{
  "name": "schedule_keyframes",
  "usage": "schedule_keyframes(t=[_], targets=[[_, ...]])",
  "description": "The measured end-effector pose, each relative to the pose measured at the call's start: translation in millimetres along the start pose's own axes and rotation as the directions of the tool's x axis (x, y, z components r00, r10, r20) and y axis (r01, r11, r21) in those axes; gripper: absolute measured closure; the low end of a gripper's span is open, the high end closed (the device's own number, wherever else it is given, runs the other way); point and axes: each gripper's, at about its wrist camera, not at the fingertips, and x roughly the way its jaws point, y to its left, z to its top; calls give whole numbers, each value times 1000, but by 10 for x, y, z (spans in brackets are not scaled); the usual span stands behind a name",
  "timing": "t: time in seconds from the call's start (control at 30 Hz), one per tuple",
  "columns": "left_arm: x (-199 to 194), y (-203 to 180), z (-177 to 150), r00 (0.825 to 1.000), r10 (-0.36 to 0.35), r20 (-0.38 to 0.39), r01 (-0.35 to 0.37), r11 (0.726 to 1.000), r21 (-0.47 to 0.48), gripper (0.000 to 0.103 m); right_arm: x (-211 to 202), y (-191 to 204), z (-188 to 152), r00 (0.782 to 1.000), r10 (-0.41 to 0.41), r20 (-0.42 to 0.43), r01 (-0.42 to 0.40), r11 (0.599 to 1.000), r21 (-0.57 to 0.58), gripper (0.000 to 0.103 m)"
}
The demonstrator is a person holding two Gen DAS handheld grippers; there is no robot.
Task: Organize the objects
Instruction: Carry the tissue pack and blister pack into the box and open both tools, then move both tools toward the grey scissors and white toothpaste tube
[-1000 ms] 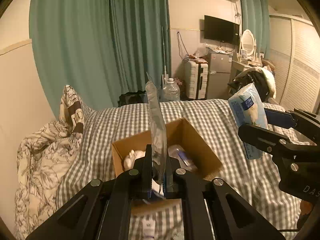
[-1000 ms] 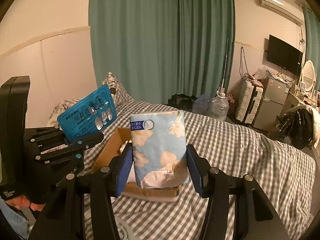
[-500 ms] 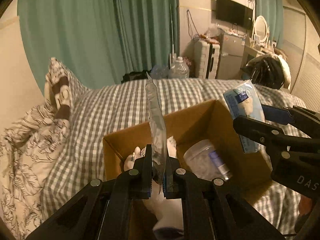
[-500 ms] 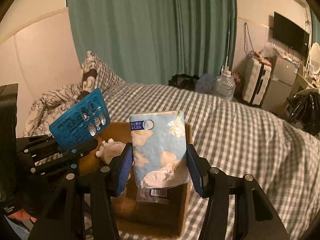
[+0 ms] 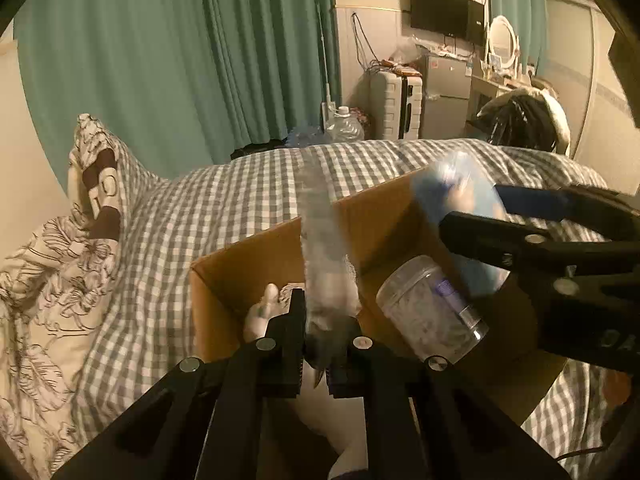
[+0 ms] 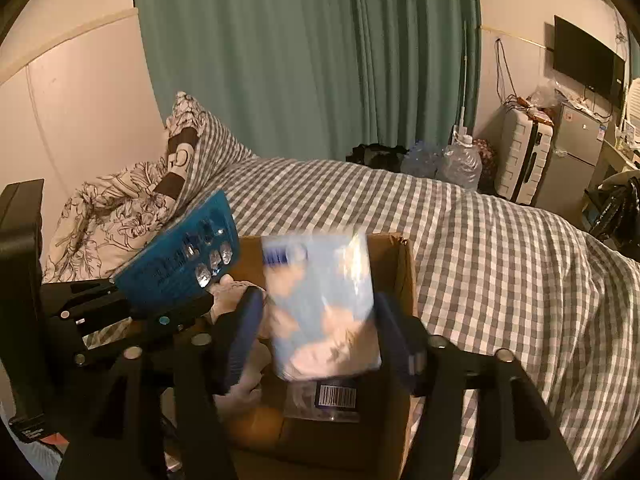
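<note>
Grippers first: my left gripper [image 5: 320,344] has its jaws almost closed, with the blurred blister pack [image 5: 322,256] standing upright between them. From my right wrist view the same pack [image 6: 180,264] shows as a teal card with foil pills, tilted over the near left corner of the box. I cannot tell whether the pads are pressing on it.

My right gripper [image 6: 320,332] is opening. The blue tissue pack [image 6: 324,304] stands between the blue pads, smeared by motion, with a gap on each side, so nothing presses on it. In the left wrist view that pack [image 5: 460,216] sits above the right side of the box.

Below both tools lies the open cardboard box [image 5: 248,256] on the grey checked bedspread [image 6: 500,264]. Inside it I see a clear plastic jar [image 5: 428,308] lying on its side at the right, and a white soft thing [image 5: 264,308] at the left.

Farther off, a patterned pillow [image 6: 180,160] leans at the left, before the green curtain [image 6: 320,60].
</note>
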Motion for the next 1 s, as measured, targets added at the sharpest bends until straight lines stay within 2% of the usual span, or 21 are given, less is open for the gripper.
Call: schedule_keyframes(t=[0.03,0.07,0.1,0.13,0.17,0.23,0.3,0.37,0.43,0.57,0.73,1.0], targets=[[-16,10,-2,1000,4,-2,-4,1000,-4,85,-32,7,5,1000,-2,5,2,1000,2,36],[-41,32,0,1000,2,-2,-2,1000,-13,71,-100,-1,9,1000,-5,14,5,1000,9,35],[-75,39,-3,1000,1,0,-1,1000,-20,62,-151,-1,12,1000,-6,19,6,1000,11,33],[-117,51,-6,1000,2,5,-2,1000,-28,43,-208,3,19,1000,-8,26,8,1000,12,30],[-189,72,-8,1000,6,18,-5,999,-35,37,-294,-4,30,999,-15,35,15,1000,14,29],[-327,81,-4,999,8,33,-7,999,-36,37,-495,1,58,998,-36,54,35,999,11,26],[-497,83,9,999,19,48,-17,999,-33,32,-702,15,83,996,-51,74,50,999,8,24],[-703,110,16,996,37,76,-34,999,-40,18,-952,33,123,993,-68,99,67,998,13,21],[-933,136,18,993,47,105,-42,998,-47,11,-1217,77,145,990,-85,116,85,996,5,17],[-1337,180,6,988,59,141,-51,997,-62,6,-1728,238,138,979,-125,160,132,991,-32,11],[-1804,243,-14,979,69,192,-50,993,-105,0,-2239,456,75,971,-122,206,139,988,-72,7],[-2300,204,-232,969,84,231,-52,988,-142,0,-2718,610,-149,966,-97,238,118,990,-79,2]])
